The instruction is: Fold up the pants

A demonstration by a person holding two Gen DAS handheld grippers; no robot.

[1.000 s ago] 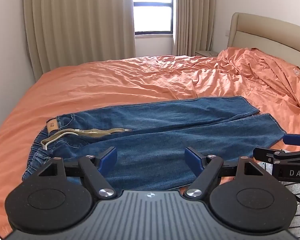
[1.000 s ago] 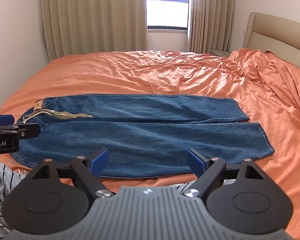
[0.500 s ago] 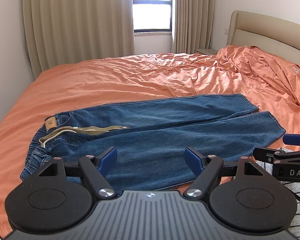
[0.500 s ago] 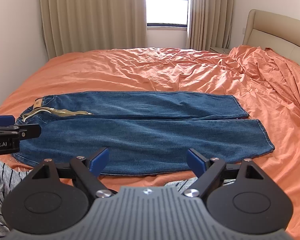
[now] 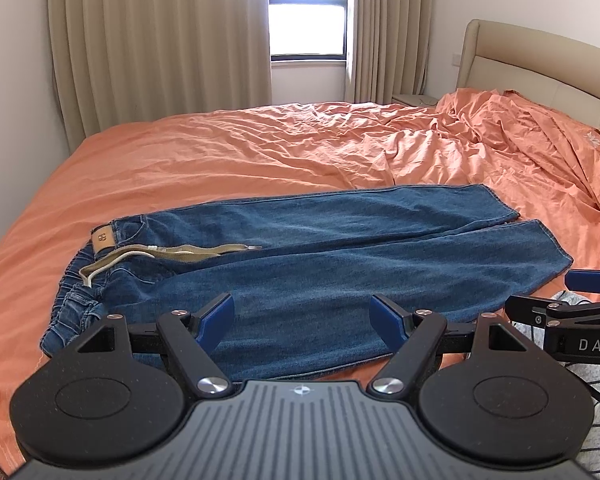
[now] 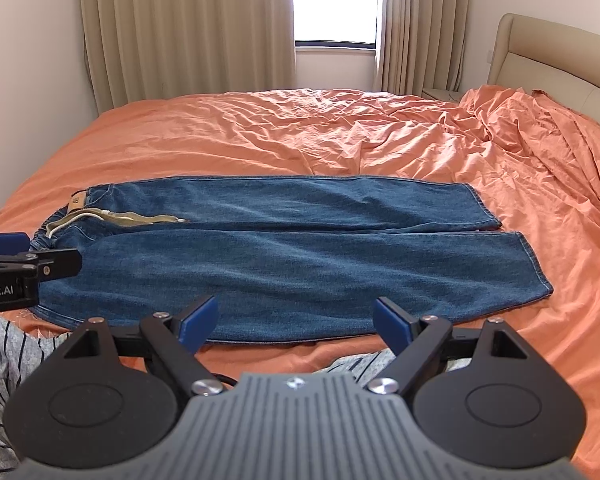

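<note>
Blue jeans (image 5: 320, 264) lie flat on the orange bed, waistband to the left with a tan drawstring (image 5: 172, 254), both legs stretched side by side to the right. They also show in the right wrist view (image 6: 284, 256). My left gripper (image 5: 302, 318) is open and empty, held above the near edge of the jeans by the waist half. My right gripper (image 6: 296, 318) is open and empty above the near edge by the leg half. Each gripper shows at the edge of the other's view.
The orange sheet (image 5: 260, 152) covers the whole bed and is rumpled toward the beige headboard (image 5: 540, 76) at right. Curtains (image 5: 160, 40) and a window stand at the back. A striped grey garment (image 6: 4, 344) shows at the near edge.
Both grippers have drawn back and risen slightly, so the jeans sit a little farther off in both views. The jeans have not moved. Both grippers stay open.
</note>
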